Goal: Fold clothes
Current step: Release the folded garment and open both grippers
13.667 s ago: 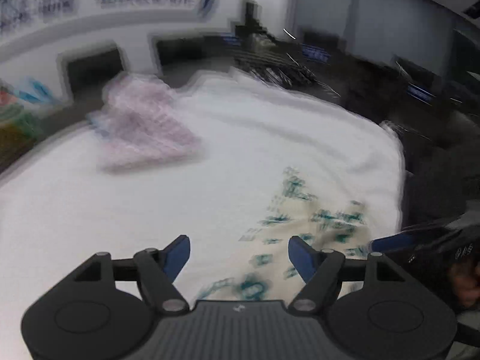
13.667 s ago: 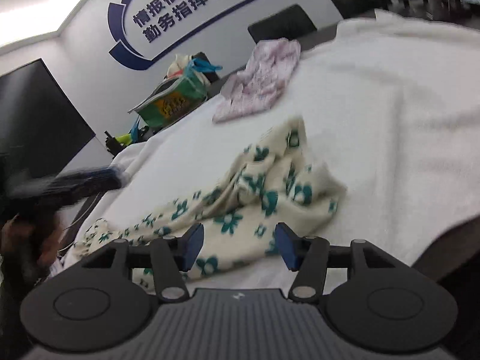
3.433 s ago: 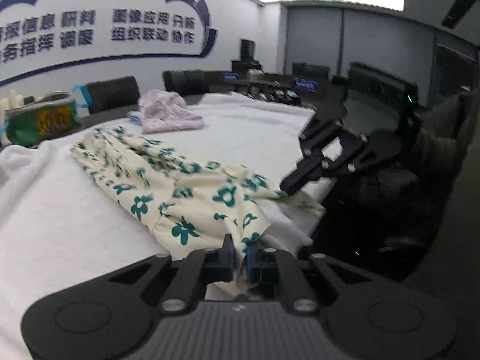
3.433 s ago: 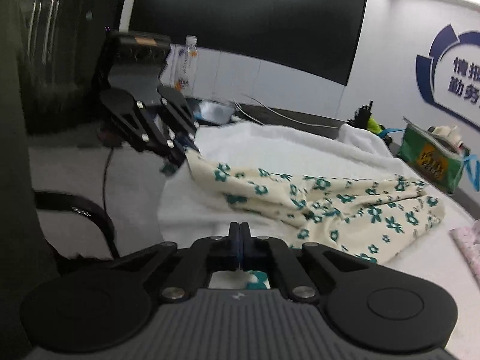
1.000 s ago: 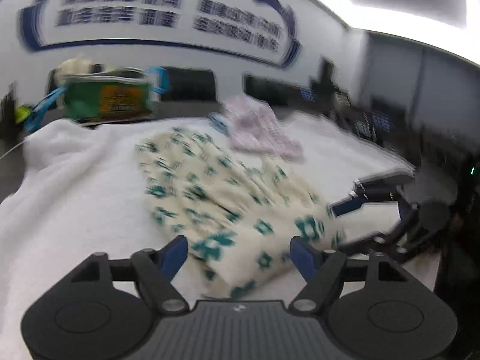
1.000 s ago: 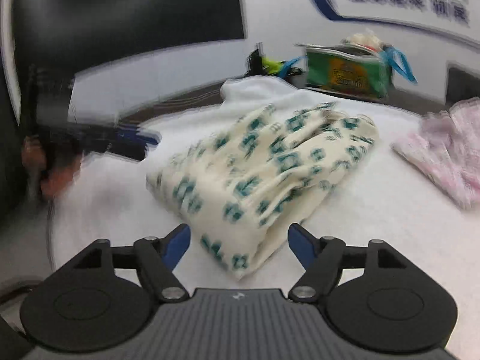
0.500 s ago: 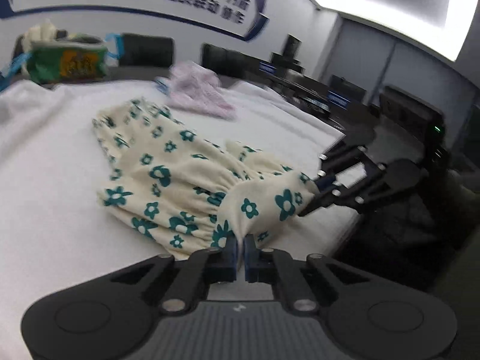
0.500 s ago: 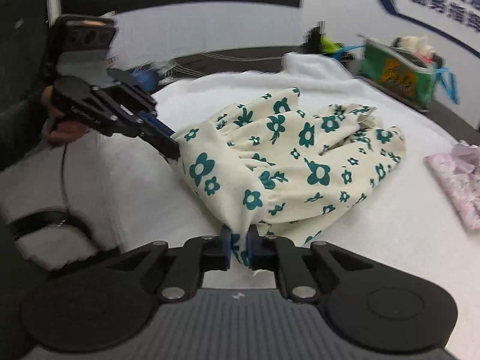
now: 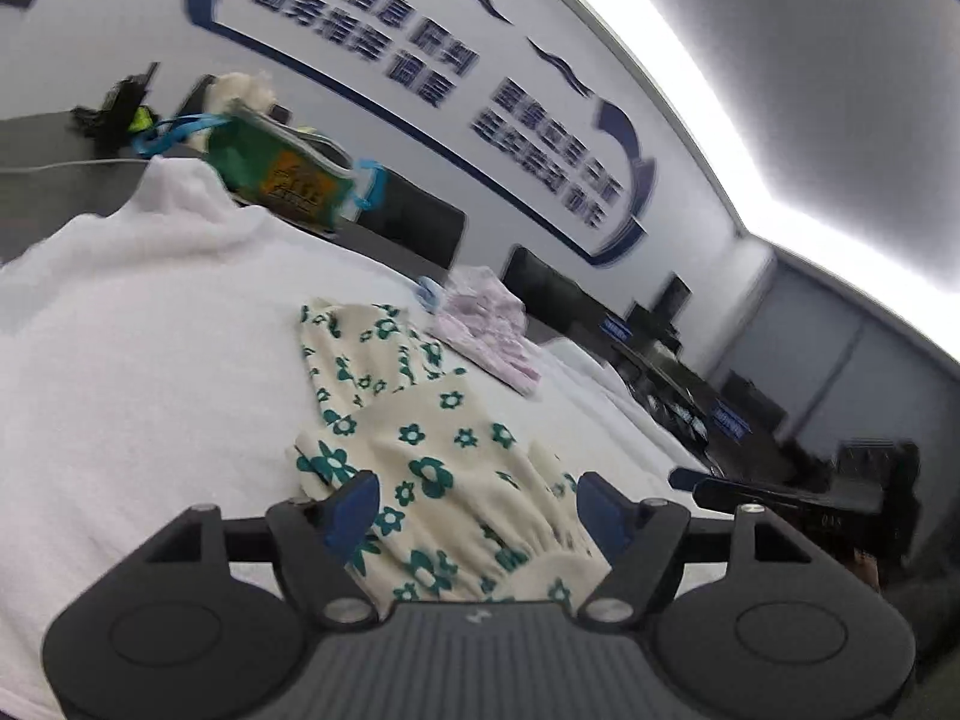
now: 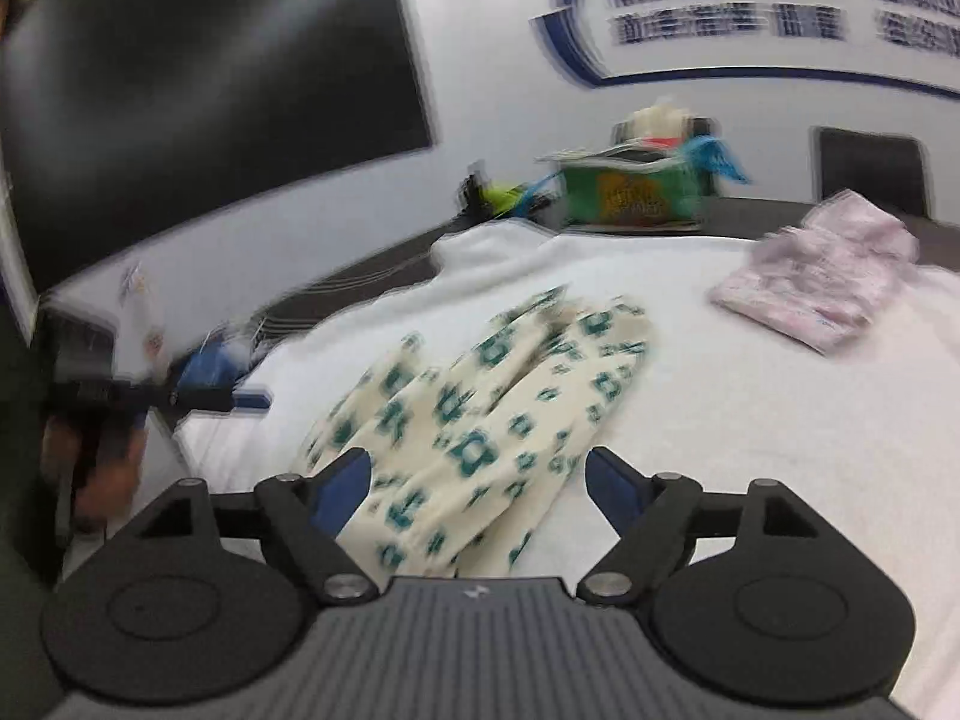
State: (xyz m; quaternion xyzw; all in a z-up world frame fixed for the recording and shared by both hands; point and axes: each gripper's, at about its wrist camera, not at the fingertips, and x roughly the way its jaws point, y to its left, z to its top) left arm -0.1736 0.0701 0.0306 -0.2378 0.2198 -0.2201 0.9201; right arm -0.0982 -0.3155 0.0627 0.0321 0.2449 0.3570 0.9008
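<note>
A: What are the two claws doing?

B: The left claw [image 9: 480, 507] has its jaws spread and spreading wider. The floral trousers [image 9: 420, 438] lie under and just ahead of the gap, but the pads are not pressing on them. The right claw [image 10: 477, 483] is the same: jaws apart and widening, with the trousers [image 10: 480, 414] lying loose between and beyond its blue fingers [image 10: 339, 489].

A: So nothing is held?

B: Nothing clamped that I can see. The cloth rests on the white towel [image 9: 150, 360] covering the table.

A: Where do the trousers run from the left claw?

B: Straight ahead and a little to the left, bunched near the fingers and narrowing farther out. Past their far end lies a pink garment [image 9: 486, 330], just beyond and to the right.

A: And farther out?

B: Ahead and to the left, a green bag [image 9: 282, 171] with blue handles, at the towel's far edge. From the right claw, that bag [image 10: 630, 192] sits straight ahead, the pink garment [image 10: 822, 288] ahead and to the right. Off to its left, a hand [image 10: 102, 462] holds the other claw [image 10: 240, 401], though that part is blurred.
</note>
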